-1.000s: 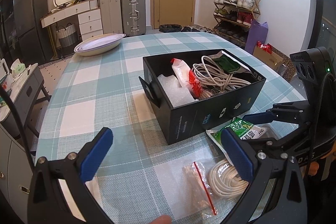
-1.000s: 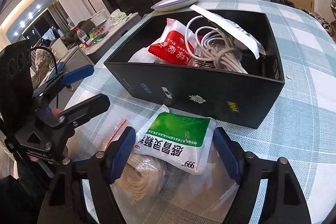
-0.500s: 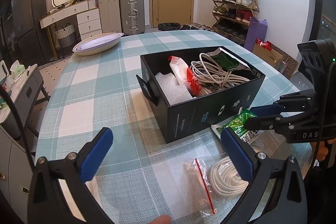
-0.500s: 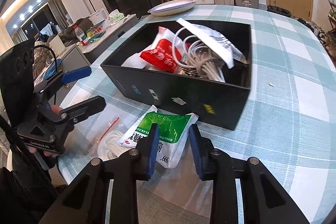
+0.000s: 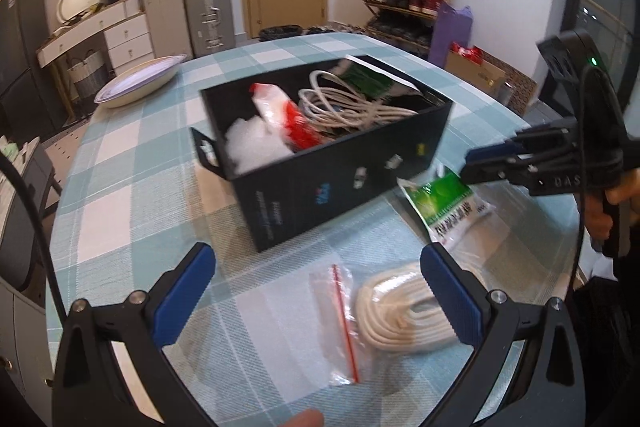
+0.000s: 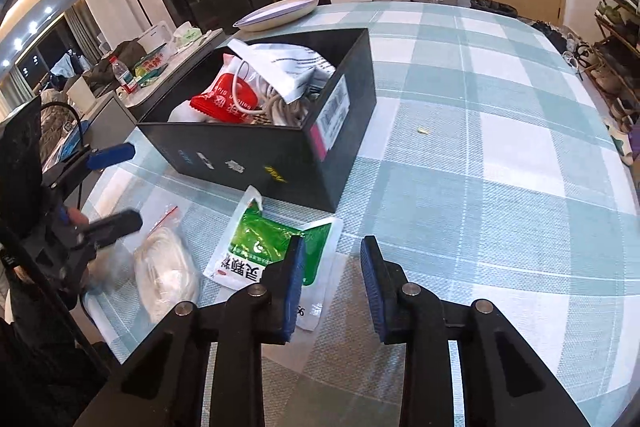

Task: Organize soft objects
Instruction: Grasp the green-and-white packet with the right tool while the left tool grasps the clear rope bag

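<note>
The round table (image 5: 120, 155) with its teal-and-white check cloth spreads under both of my tools, and a shallow white dish (image 5: 136, 83) sits near its far edge. Out in the middle stands the open black box (image 5: 304, 187). It already holds a tangle of white cable (image 5: 352, 107), a red-and-white pouch (image 5: 288, 111), a lump of white padding (image 5: 252, 143) and a printed white bag at the far end. My left gripper (image 5: 316, 259) hangs over the near side of the table with its blue pads spread wide and nothing between them. My right gripper (image 6: 332, 245) is clenched as far as it goes on the near edge of the green packet (image 6: 256, 239). That packet sits just in front of the box's near wall, crumpled and tilted up towards my pads, with its lower end on the cloth. My hand (image 5: 608, 211) shows on the right handle. Below my left pads a coil of white rope (image 5: 400, 311) in clear plastic lies flat on the cloth. Just beside it lies a small clear zip bag (image 5: 332, 307) with a red strip.
</note>
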Motion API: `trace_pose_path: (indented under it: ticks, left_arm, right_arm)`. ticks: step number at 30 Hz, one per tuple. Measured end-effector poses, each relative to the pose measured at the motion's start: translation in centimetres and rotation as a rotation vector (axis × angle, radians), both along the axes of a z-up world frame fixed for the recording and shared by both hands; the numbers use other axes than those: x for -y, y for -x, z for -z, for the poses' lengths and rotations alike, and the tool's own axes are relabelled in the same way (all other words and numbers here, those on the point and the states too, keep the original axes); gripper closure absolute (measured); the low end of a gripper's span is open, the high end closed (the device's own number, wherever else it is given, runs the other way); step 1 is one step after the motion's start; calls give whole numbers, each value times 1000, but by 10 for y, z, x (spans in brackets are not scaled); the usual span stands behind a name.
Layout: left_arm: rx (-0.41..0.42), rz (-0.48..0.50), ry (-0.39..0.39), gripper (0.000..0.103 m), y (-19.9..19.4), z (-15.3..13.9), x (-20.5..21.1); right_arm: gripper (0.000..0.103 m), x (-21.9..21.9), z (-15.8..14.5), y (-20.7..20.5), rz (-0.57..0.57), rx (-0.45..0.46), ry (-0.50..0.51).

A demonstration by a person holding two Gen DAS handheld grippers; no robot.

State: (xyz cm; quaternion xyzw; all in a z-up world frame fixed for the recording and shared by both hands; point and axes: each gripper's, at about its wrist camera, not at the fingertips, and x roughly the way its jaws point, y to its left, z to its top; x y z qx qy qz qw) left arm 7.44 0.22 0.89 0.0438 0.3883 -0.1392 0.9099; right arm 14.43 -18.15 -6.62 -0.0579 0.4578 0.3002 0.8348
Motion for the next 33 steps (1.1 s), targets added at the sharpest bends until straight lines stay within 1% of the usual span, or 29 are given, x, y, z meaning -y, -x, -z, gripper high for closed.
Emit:
trace_pose_path:
  ticks: [2, 4, 5, 7, 8, 11, 15, 18, 21, 24, 28, 30, 32, 33]
  left_arm:
    - [-9, 40, -6, 0, 4, 0, 8]
    - [-17, 73, -14, 0, 7, -1, 16]
    - [-21, 88, -19, 0, 9, -1, 20]
    - [-35, 117, -30, 0, 12, -1, 27]
    - [-44, 128, -36, 0, 13, 0, 30]
    - [-67, 170, -30, 0, 16, 1, 40]
    - [-100, 209, -1, 0, 17, 4, 51]
    - [-113, 222, -23, 0, 19, 9, 57]
    - [-136, 215, -65, 0, 19, 16, 63]
    - [-158, 190, -85, 0, 16, 22, 62]
    - [-170, 173, -79, 0, 14, 24, 55]
    - [-175, 166, -77, 1, 13, 25, 52]
    - [-173, 162, -73, 4, 14, 26, 49]
    - [-172, 163, -71, 6, 14, 26, 48]
  right_arm:
    - [64, -1, -1, 3, -15, 6, -8]
    - [49, -6, -4, 8, -33, 17, -18]
    - [47, -7, -5, 10, -39, 21, -20]
    - [35, -10, -7, 13, -49, 28, -22]
    - [33, -11, -7, 14, -53, 29, -24]
    - [31, -13, -7, 15, -55, 30, -22]
    - [31, -14, -7, 15, -50, 32, -17]
    - [31, -15, -8, 16, -55, 34, -17]
    - [30, -16, -7, 17, -57, 34, -17]
    - [28, -19, -7, 18, -60, 33, -13]
    - [24, -24, -4, 20, -63, 31, -9]
    - [24, -28, -2, 21, -63, 33, 5]
    - [24, -32, 1, 22, -64, 30, 17]
    - [24, -34, 2, 22, -62, 31, 23]
